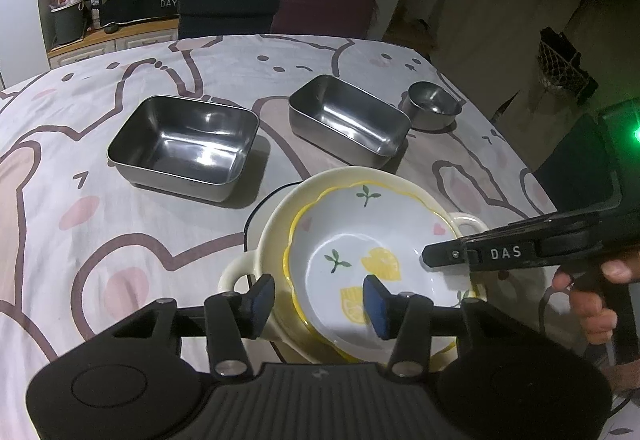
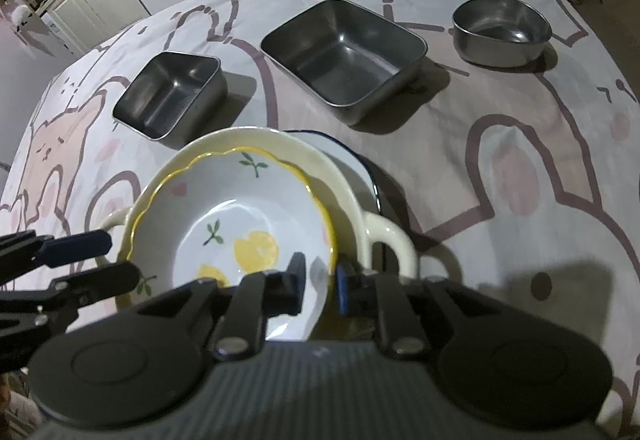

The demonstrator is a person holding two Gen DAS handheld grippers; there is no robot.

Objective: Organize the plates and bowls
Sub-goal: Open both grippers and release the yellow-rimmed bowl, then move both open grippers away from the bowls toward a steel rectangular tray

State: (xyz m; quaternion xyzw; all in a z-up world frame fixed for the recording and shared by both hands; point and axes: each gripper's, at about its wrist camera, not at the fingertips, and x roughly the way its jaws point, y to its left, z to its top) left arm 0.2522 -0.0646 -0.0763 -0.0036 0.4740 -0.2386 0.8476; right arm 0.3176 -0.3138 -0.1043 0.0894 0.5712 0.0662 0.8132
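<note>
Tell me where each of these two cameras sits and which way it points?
Left wrist: on the left tool, facing across the table over the lemon bowl; the right tool and a hand show.
Right wrist: on the right tool, clamped on that bowl's rim; the left tool shows.
Both share the bowl stack, two steel trays and the round steel bowl.

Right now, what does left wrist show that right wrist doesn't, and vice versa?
Left wrist only: the left gripper open, its pads either side of the stack's near rim, and the person's hand on the right gripper's handle.

Right wrist only: the right gripper closed on the lemon bowl rim, one pad inside and one outside.

Both: the lemon bowl nested in the cream two-handled dish on a blue-rimmed plate, two steel rectangular trays, and a round steel bowl on the bunny-print tablecloth.
</note>
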